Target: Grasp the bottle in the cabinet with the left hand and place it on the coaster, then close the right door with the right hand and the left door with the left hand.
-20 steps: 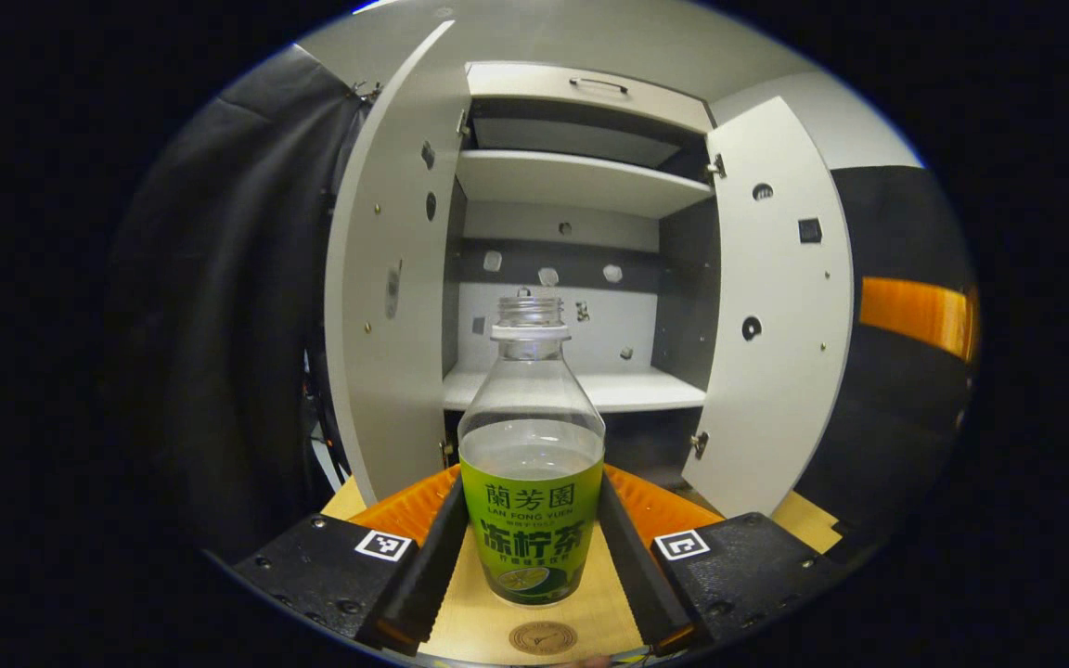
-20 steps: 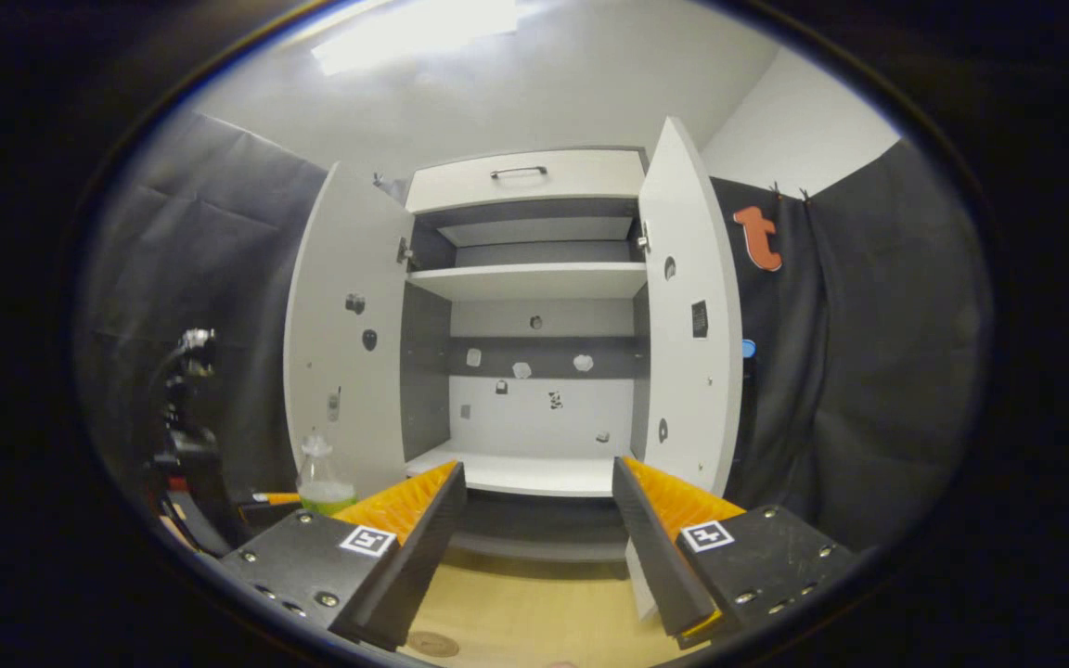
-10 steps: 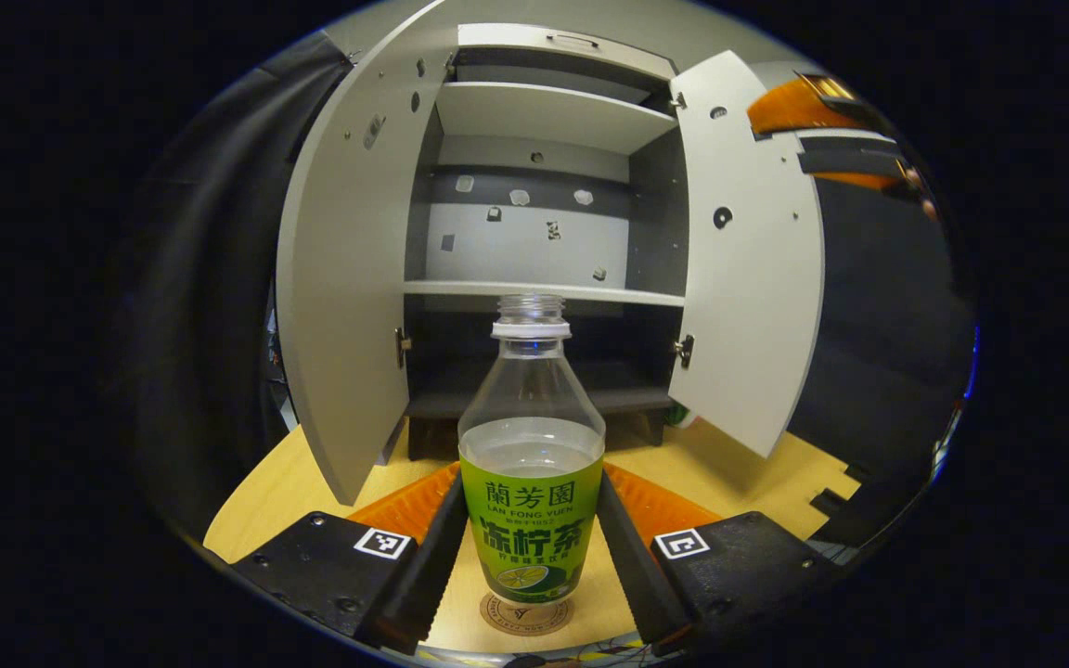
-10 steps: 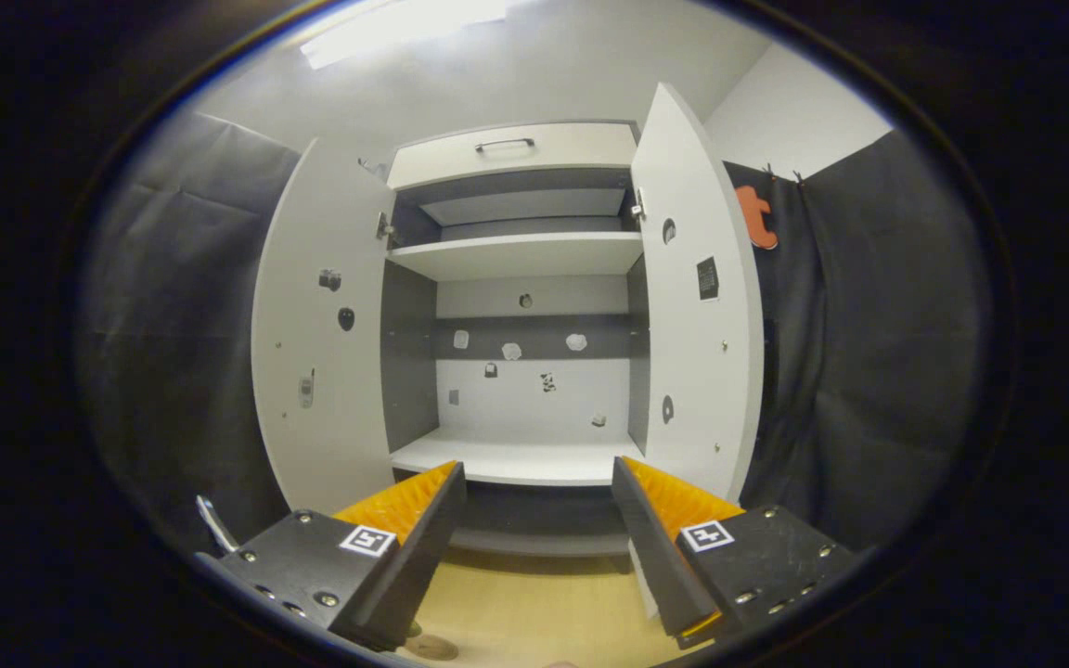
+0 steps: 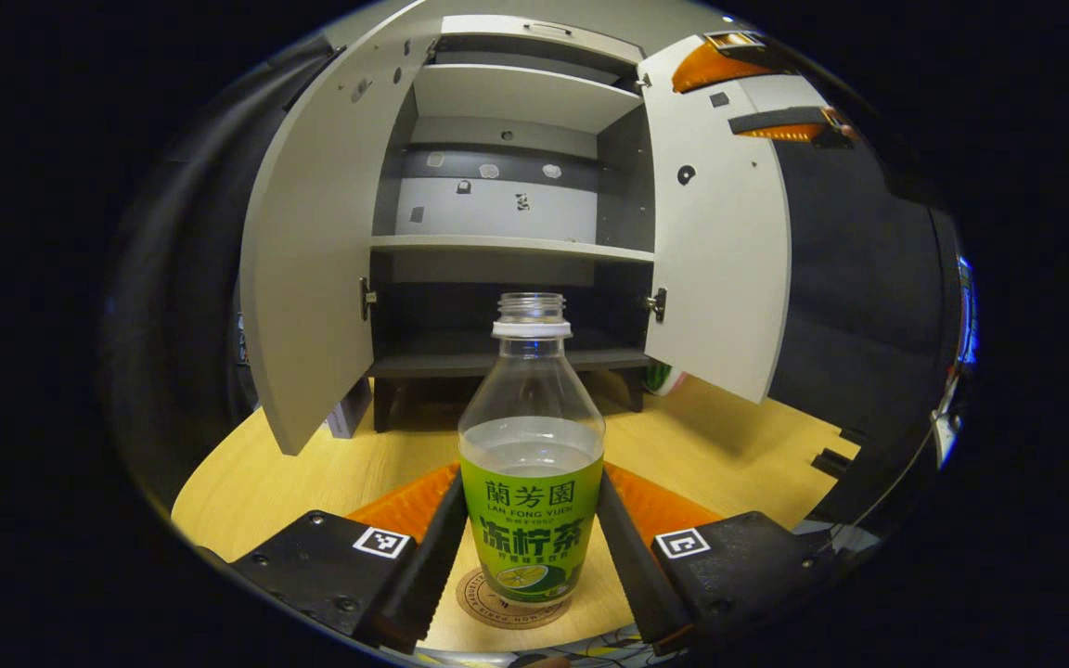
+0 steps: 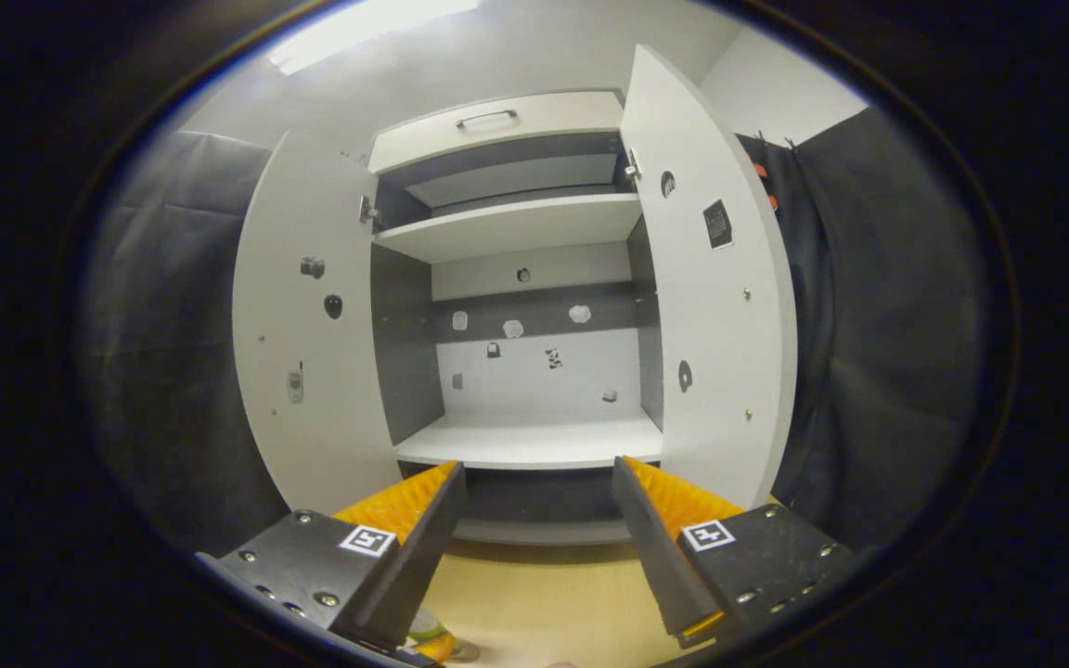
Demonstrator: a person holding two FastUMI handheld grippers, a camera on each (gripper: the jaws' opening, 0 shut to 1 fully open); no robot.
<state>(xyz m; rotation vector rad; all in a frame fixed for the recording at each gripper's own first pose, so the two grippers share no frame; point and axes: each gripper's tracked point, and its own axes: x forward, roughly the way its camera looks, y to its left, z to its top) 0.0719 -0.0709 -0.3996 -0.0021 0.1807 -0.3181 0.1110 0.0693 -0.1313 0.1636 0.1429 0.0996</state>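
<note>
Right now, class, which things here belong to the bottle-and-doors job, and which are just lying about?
Job:
- bottle, held by left claw
- coaster
- right door
- left door
- right claw, open

Lying about:
- green-and-white object behind the right door
- drawer handle

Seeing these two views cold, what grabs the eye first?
The green-labelled bottle, uncapped and partly full, stands dead centre in the left gripper view, clamped by the left gripper right over the round coaster. Behind it the white cabinet gapes, both doors swung wide; the right gripper faces it with jaws apart.
</note>
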